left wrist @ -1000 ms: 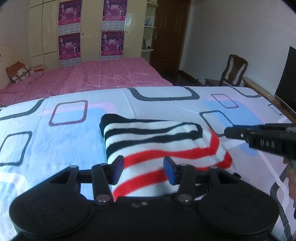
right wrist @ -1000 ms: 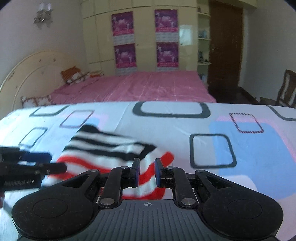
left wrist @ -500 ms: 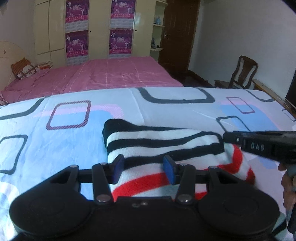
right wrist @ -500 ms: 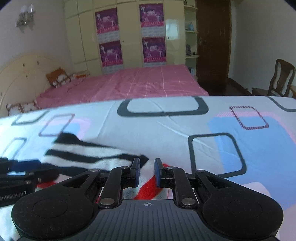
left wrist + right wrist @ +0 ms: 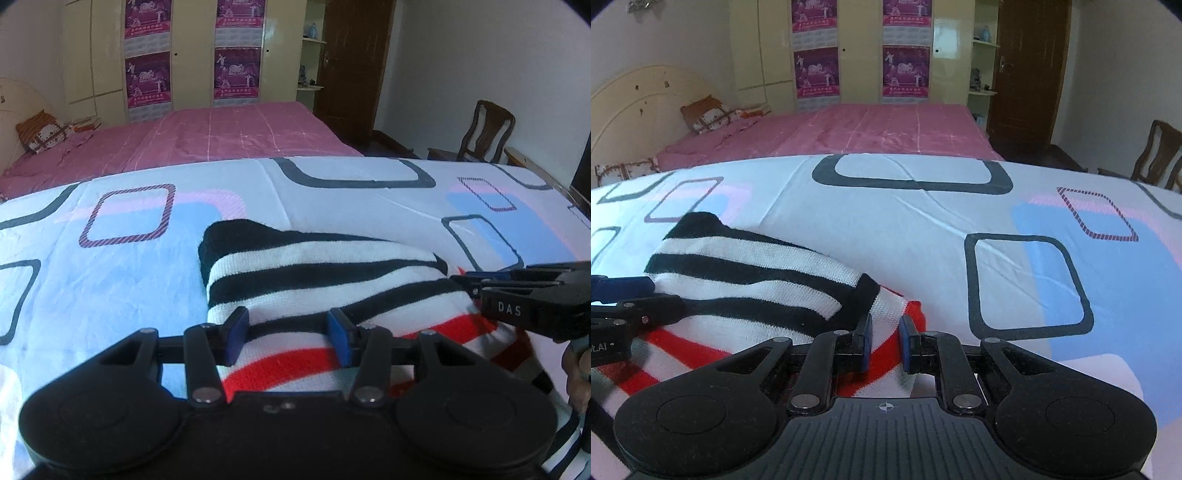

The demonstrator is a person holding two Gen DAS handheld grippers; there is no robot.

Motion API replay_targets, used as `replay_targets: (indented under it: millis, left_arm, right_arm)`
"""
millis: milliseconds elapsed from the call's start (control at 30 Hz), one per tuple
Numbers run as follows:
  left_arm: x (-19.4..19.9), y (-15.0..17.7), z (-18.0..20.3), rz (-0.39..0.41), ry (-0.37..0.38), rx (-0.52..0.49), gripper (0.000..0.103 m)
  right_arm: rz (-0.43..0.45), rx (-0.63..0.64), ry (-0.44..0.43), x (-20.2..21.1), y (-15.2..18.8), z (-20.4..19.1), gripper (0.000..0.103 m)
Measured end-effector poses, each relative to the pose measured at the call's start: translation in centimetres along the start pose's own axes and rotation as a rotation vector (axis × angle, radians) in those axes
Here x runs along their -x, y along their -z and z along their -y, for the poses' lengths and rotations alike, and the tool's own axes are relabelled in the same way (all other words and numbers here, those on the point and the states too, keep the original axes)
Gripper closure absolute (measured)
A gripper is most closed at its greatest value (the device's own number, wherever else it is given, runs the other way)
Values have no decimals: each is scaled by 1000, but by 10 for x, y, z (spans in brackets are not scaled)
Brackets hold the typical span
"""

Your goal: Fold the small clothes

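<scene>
Left wrist view
Garment: the striped knit garment lies on the patterned bedsheet, filling the middle of your view from 10 o'clock across to 3 o'clock, with a black-and-white layer folded over the red-and-white part
Left hand-held gripper: its blue pads are spread wide over the near red stripes; you are not pinching anything with it
Right hand-held gripper: it comes in from 3 o'clock with its tip at the right end of the folded layer; its fingers look close together, but you cannot tell from here whether cloth is caught

Right wrist view
Garment: it lies from 9 o'clock towards the centre, its black folded corner just beyond your right tool
Right hand-held gripper: the pads stand a narrow gap apart with the red-and-white edge showing between them; you cannot tell if it is nipped or merely behind
Left hand-held gripper: it enters at 9 o'clock, over the stripes

Handling, as a judgement
Feel: expect it to be light, soft and limp, a stretchy knit that sags and drags on the sheet, not slippery or fragile
Where to hold: take both layers at the folded edge or corners, one tool at each end, so the fold lifts evenly; a single layer would probably pull the fold open
</scene>
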State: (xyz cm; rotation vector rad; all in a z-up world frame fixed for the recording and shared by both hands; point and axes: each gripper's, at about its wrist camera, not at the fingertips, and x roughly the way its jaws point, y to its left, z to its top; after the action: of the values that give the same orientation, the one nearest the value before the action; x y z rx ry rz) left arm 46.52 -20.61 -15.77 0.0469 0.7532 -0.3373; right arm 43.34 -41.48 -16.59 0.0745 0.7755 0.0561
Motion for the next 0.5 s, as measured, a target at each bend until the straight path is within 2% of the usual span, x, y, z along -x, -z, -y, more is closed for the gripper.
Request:
replay_targets:
  millis: [100,200,333,500]
  left_arm:
    - [14,2,-3,23,8,33,54]
    - [32,7,-5,39,11,18,48]
    - [51,16,-11,37,23,21,46]
    - [70,32,-12,25,43,32,44]
  right_arm:
    - [18,-54,-32,15,-2,8,88]
    - [43,-93,-41,34,-5,13,88]
    - [56,-125,-81,60,-3,14,88]
    - [47,-79,-103,85,11,-5,88]
